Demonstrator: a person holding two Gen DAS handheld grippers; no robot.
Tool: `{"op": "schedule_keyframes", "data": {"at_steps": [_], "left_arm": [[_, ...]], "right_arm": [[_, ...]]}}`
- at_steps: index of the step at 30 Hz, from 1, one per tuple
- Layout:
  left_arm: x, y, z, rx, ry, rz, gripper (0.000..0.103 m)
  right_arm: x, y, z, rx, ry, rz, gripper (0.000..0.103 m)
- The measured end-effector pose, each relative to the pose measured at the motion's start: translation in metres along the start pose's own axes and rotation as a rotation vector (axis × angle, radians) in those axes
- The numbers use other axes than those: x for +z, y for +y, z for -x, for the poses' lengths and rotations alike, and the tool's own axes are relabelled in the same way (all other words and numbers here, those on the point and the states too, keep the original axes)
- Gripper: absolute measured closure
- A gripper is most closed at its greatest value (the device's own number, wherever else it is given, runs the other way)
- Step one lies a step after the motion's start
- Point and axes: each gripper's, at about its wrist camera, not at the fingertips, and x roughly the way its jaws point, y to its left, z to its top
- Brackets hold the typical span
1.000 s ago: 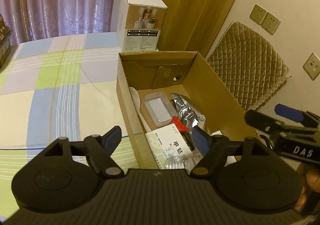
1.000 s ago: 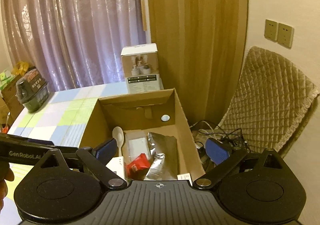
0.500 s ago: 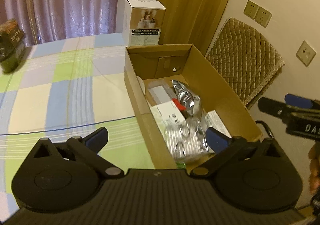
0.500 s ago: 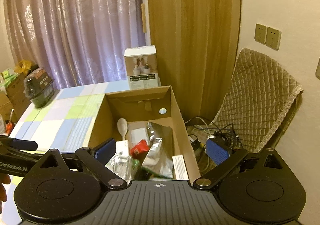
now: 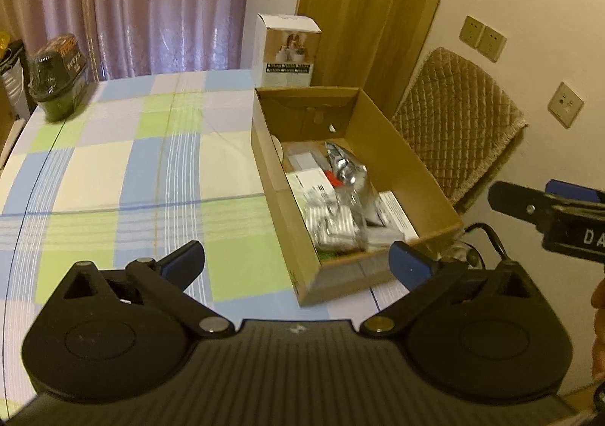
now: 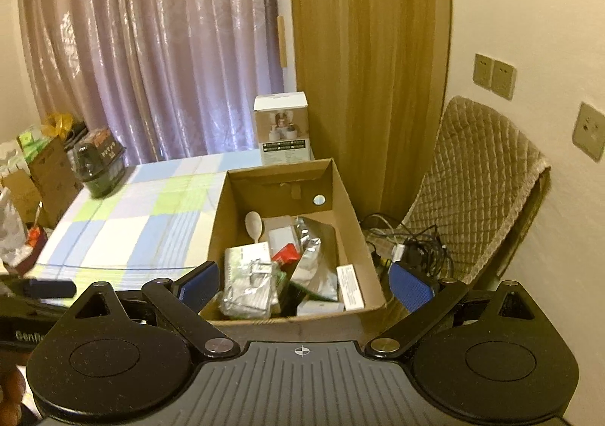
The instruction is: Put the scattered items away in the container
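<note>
An open cardboard box stands on the checked tablecloth near the table's right edge. Inside lie a silver foil pouch, white cartons, a clear crinkled bag, a red packet and a pale spoon. My left gripper hangs open above the box's near left corner, nothing between its blue pads. My right gripper is open too, behind the box's near end, and empty. Each gripper shows at the edge of the other's view.
A white product carton stands behind the box. A dark green tub sits at the table's far left corner. Right of the table are a quilted chair cover and tangled cables. Curtains and a wooden panel close the back.
Both grippers have drawn back and risen away from the box, which now looks smaller. The left jaws spread wider after the first frame and now stand clear of the contents.
</note>
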Motion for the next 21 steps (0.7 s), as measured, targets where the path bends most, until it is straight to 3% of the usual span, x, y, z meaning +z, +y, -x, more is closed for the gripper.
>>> {"op": "schedule_keyframes", "data": {"at_steps": [9, 21], "left_arm": [[-0.019, -0.010, 0.038, -0.022, -0.007, 0.014, 0.001], [-0.034, -0.002, 0.052, 0.034, -0.023, 0.026, 0.001]], "right_arm": [[-0.016, 0.015, 0.035, 0.019, -0.017, 0.012, 0.002], [-0.024, 0.020, 0.050, -0.003, -0.016, 0.060, 0.002]]}}
